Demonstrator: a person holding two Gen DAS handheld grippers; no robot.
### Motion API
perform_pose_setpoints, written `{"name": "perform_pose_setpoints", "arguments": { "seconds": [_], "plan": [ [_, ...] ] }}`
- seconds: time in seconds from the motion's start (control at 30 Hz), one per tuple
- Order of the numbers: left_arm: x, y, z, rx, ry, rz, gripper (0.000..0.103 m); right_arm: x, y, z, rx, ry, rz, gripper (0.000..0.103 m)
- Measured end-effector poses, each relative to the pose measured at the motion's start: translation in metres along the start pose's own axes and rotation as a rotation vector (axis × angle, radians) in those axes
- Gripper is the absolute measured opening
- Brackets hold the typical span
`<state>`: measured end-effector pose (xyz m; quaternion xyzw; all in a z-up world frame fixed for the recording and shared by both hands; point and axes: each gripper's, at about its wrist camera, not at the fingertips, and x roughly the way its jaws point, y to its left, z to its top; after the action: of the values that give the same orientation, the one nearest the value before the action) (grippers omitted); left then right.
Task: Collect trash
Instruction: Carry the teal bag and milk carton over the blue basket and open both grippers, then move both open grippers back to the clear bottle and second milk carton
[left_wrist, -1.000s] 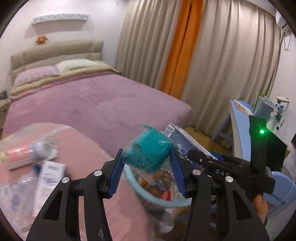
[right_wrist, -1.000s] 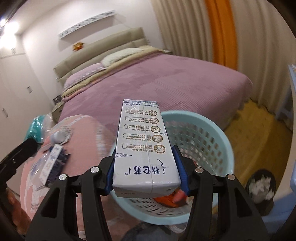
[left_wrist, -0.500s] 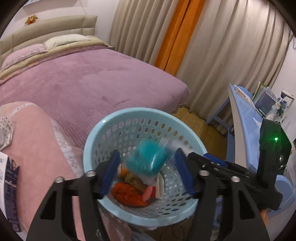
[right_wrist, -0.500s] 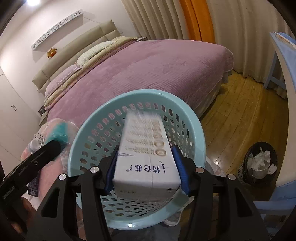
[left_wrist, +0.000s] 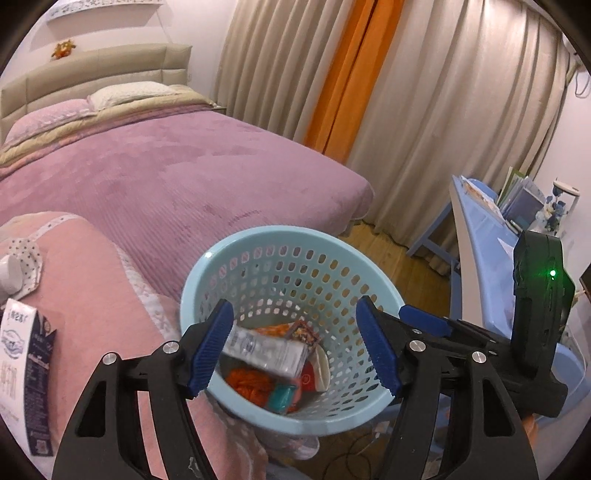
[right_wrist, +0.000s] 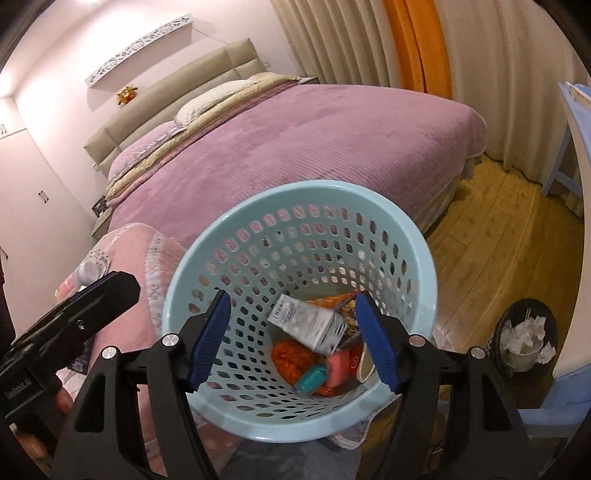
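Hovering over the light-blue basket, both the left gripper and right gripper are spread wide and empty; next target, the milk carton, lies upright-lengthwise on the pink blanket, leftward, nearer the left gripper.

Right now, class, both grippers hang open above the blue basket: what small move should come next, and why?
Probably swing the left gripper back to the pink cover to pick up the milk carton lying there. Both grippers are open and empty, the right gripper too, and the basket already holds the dropped trash.
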<state>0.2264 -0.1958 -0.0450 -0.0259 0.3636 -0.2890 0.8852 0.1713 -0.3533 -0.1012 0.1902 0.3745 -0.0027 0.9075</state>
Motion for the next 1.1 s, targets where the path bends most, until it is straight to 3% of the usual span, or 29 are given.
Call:
{"name": "perform_pose_setpoints", "arguments": {
  "seconds": [0.27,0.57,0.7,0.83,1.0,1.1],
  "plan": [
    [-0.045,0.024,-0.005,-0.036,-0.066,0.020,0.066,-0.024,0.047,-0.003,-0.107,-0.057,0.033,0.066],
    [-0.121,0.073,-0.016,-0.053,-0.155,0.124,0.066,-0.035,0.117,-0.011,-0.231,-0.085,0.106,0.066],
    [-0.153,0.103,-0.025,-0.075,-0.183,0.188,0.073,-0.035,0.147,-0.018,-0.283,-0.086,0.139,0.066],
    [-0.177,0.131,-0.033,-0.110,-0.204,0.237,0.081,-0.029,0.181,-0.025,-0.320,-0.076,0.166,0.066],
    [-0.200,0.172,-0.046,-0.163,-0.209,0.324,0.083,-0.010,0.221,-0.038,-0.321,-0.006,0.201,0.066],
    [-0.202,0.196,-0.056,-0.187,-0.180,0.336,0.083,0.002,0.244,-0.047,-0.330,0.025,0.199,0.066]
  ]
}}
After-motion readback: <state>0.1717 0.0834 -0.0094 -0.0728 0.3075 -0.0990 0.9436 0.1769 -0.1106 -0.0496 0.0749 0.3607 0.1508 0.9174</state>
